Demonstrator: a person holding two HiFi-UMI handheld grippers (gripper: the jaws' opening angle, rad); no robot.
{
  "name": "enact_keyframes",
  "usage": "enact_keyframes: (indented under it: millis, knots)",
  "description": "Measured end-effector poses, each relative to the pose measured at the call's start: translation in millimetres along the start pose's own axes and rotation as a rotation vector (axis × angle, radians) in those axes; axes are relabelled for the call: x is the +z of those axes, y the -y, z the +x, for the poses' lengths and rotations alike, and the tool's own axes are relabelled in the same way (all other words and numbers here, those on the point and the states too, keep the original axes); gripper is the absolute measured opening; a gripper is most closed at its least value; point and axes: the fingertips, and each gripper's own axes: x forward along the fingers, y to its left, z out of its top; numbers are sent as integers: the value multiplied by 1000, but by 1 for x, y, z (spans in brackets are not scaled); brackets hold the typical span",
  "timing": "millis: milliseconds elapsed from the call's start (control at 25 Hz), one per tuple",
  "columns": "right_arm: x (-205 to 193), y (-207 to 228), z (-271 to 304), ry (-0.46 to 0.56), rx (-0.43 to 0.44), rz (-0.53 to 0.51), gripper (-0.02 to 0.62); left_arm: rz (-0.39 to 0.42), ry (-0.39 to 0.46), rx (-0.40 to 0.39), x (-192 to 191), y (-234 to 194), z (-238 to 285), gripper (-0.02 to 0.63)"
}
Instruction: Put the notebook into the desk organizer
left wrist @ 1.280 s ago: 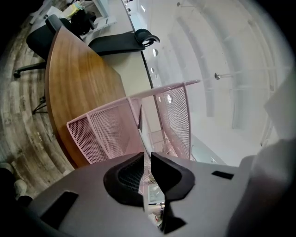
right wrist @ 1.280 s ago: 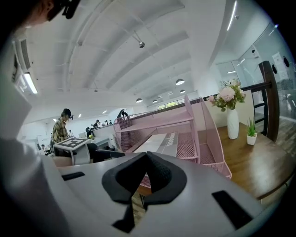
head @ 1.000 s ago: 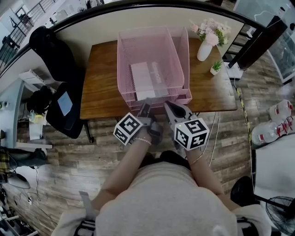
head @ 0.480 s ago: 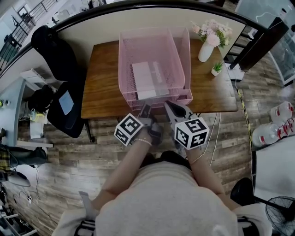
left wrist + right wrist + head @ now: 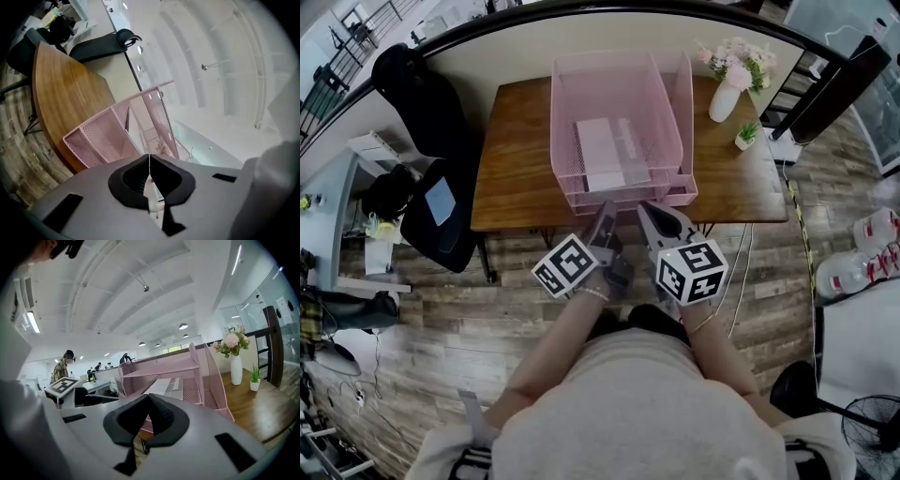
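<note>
A pink mesh desk organizer [image 5: 623, 89] stands on the wooden desk [image 5: 520, 159]. The white and grey notebook [image 5: 605, 155] lies flat in its middle tray. In the right gripper view the notebook [image 5: 166, 385] shows inside the organizer [image 5: 206, 380]. My left gripper [image 5: 607, 208] hangs just in front of the desk's near edge; its jaws have just been closing and now stand shut with nothing between them. My right gripper [image 5: 645, 211] is beside it, also shut and empty. In the gripper views the left gripper [image 5: 149, 171] and the right gripper [image 5: 147, 408] point at the organizer [image 5: 101, 136].
A white vase of pink flowers [image 5: 727, 84] and a small potted plant [image 5: 742, 138] stand at the desk's right end. A black office chair [image 5: 441, 211] is left of the desk. Water bottles [image 5: 862, 248] lie on the floor at right.
My left gripper has shifted slightly towards the desk edge and rolled a little. The right gripper and the notebook have stayed where they were.
</note>
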Motion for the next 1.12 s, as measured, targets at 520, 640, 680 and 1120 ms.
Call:
enact_keyframes:
  millis: [520, 640, 680, 1120]
  knots:
    - [11, -16, -9, 32, 11, -5, 11, 452, -111, -79, 5, 48, -23, 11]
    - [19, -22, -13, 57, 11, -7, 11, 591, -183, -148, -4, 66, -31, 11]
    - [21, -23, -15, 63, 12, -8, 11, 639, -202, -165, -7, 72, -34, 11]
    - [25, -43, -20, 64, 36, -123, 11, 1010, -235, -97, 0, 80, -48, 12]
